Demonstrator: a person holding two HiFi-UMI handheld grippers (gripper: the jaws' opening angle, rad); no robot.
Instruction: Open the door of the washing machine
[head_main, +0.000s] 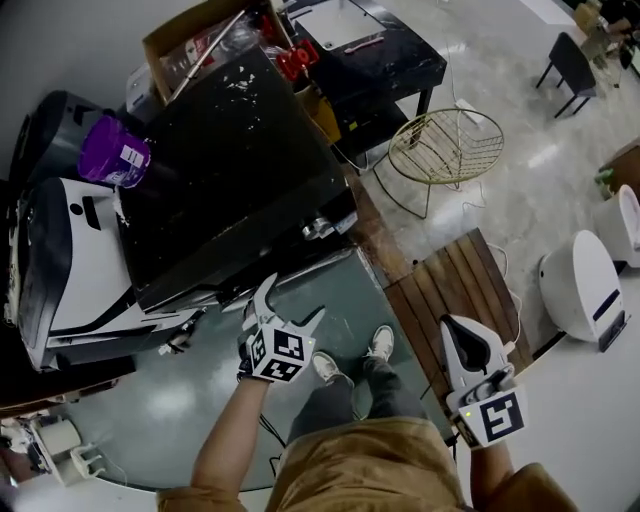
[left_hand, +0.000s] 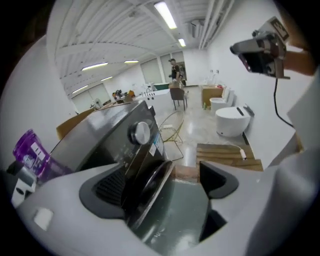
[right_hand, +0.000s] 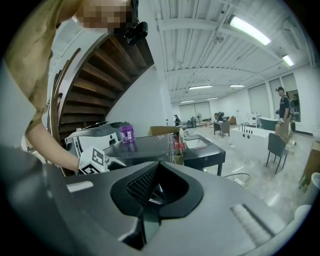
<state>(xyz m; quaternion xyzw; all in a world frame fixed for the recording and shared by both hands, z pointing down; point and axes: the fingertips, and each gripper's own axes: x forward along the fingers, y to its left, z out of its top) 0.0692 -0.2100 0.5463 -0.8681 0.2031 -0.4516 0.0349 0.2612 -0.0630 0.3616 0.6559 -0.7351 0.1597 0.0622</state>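
Observation:
The black washing machine (head_main: 230, 180) stands left of centre in the head view, its front facing my feet. My left gripper (head_main: 293, 298) hangs open just in front of that face. In the left gripper view the round door (left_hand: 150, 187) sits edge-on between the wide jaws of the left gripper (left_hand: 162, 182), close to the left pad (left_hand: 107, 187), and neither pad presses on it. A round knob (left_hand: 141, 132) shows above the door. My right gripper (head_main: 452, 328) is held apart at the right, over the wooden boards; in its own view the right gripper (right_hand: 150, 187) is shut on nothing.
A purple tub (head_main: 113, 152) stands on the machine's far left corner, next to a white appliance (head_main: 60, 260). A wire chair (head_main: 445, 145), a slatted wooden platform (head_main: 450, 290), a black table (head_main: 370, 55) and a white unit (head_main: 585, 285) lie to the right. My shoes (head_main: 380, 343) stand on the green floor.

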